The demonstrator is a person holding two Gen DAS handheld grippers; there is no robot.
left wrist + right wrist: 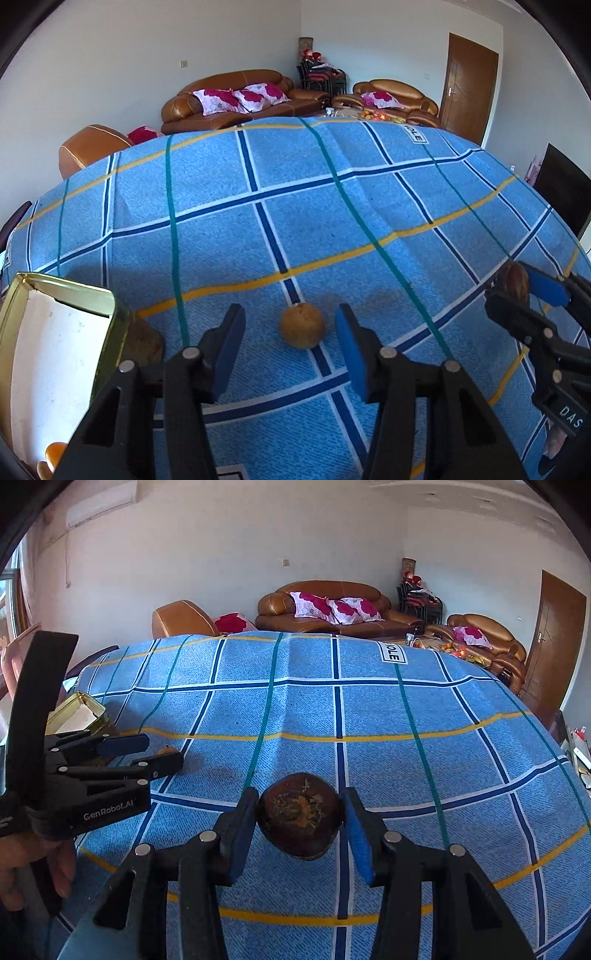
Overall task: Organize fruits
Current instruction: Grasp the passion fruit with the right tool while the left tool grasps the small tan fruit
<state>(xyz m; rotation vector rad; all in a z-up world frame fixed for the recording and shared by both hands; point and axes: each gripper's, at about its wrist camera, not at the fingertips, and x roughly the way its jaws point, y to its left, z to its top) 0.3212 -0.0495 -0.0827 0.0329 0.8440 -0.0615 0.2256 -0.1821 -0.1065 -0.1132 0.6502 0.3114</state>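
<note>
- The right gripper [301, 821] is pinching a dark fruit [300, 815] above the cloth [369, 709].
- The left gripper [291, 341] is standing spread around a tan fruit [302, 325], pads clear, near the tin [62, 354].

R gripper [301, 825] fingers clamp dark brown fruit [299, 814] over blue plaid cloth [369, 709]; L gripper [155, 753] at left

The gold tin [66, 332] is cut off by the left wrist picture's left edge, and an orange fruit [55, 454] inside it shows only in part behind the left gripper [291, 350]. A brown lump [146, 341] beside the tin is half hidden. The cloth covers the surface [295, 221].
</note>
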